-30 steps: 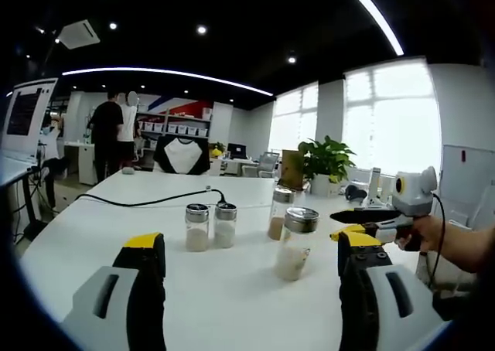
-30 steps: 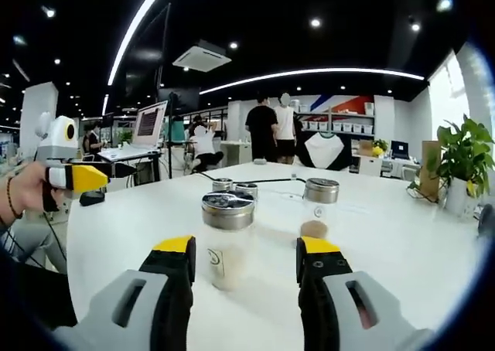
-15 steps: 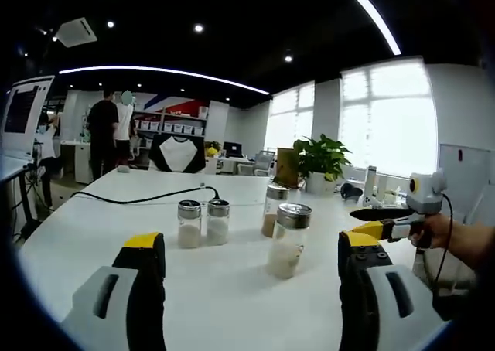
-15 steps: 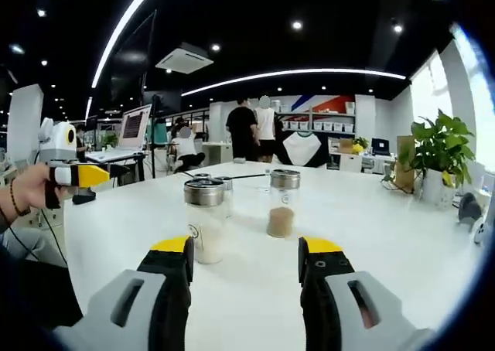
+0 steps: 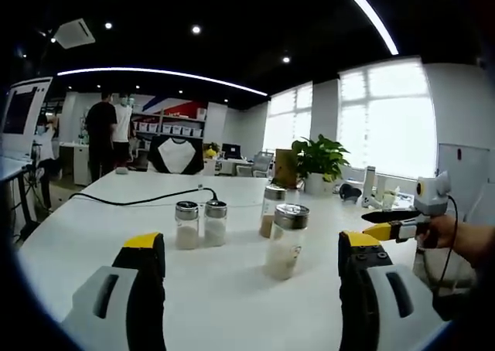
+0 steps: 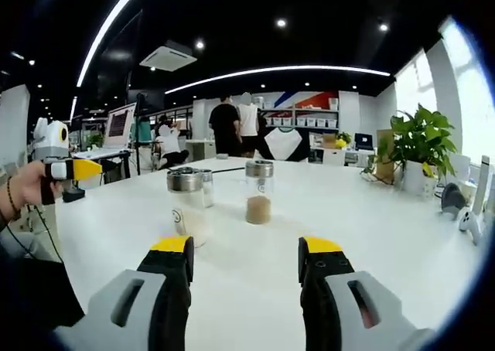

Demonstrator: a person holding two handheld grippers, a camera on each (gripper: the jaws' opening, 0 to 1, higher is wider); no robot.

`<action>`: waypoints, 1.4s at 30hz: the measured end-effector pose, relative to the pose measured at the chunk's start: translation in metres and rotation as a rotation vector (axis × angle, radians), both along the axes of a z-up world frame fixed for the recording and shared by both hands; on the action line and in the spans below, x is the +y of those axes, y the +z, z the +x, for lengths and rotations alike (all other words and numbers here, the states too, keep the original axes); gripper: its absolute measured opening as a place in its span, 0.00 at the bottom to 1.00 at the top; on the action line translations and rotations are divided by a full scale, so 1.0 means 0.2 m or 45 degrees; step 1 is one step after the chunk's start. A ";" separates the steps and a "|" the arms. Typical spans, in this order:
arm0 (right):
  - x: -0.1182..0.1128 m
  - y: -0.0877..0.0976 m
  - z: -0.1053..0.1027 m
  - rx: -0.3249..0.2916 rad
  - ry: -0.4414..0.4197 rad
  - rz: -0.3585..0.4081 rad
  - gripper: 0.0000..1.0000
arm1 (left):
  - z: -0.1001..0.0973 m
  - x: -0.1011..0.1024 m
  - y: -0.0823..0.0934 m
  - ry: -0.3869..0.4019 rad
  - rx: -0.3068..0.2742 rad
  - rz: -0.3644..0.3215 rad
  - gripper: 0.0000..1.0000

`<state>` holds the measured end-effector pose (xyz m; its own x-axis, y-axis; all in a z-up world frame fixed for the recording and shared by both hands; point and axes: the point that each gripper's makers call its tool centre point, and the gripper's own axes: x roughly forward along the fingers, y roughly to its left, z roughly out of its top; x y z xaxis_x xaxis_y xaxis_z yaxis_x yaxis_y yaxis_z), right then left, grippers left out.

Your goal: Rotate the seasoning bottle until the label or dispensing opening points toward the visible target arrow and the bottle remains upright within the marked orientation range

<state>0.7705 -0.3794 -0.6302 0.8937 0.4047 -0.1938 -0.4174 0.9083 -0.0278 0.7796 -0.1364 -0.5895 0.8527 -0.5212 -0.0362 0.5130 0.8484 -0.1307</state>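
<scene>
Evidently no grasp was in hand: the clear, metal-capped seasoning bottle (image 5: 285,240) stood upright on the white table (image 6: 371,235), beyond both grippers' spread, empty jaws; next, approach it.

Four lidded glass seasoning bottles upright on the white surface (image 5: 232,304), ahead of the left tool (image 5: 251,289): nearest bottle (image 5: 286,241) with pale powder, one behind it (image 5: 271,211) with brown powder, a touching pair further left, first (image 5: 186,225) and second (image 5: 214,223). One black cable (image 5: 139,202) beyond the pair. One potted plant (image 5: 319,162) far ahead, right. Two standing people (image 5: 109,134) far left. Two tools counted: left one, plus right tool (image 6: 246,277), each with two yellow-tipped jaws set apart, nothing between.
</scene>
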 end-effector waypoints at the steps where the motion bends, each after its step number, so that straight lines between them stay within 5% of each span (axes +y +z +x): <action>1: 0.00 0.00 0.00 -0.002 0.001 0.001 0.55 | 0.00 0.00 0.00 -0.001 0.001 -0.003 0.98; 17: 0.04 0.00 0.06 0.027 0.010 0.068 0.55 | 0.01 -0.01 0.00 -0.009 -0.008 -0.001 0.98; 33: 0.09 0.09 0.31 -0.014 0.037 -0.005 0.55 | -0.01 0.01 0.03 -0.014 -0.022 -0.002 0.99; 42: 0.15 0.06 0.43 0.019 0.092 -0.016 0.55 | -0.02 0.02 0.02 -0.013 -0.019 0.001 0.99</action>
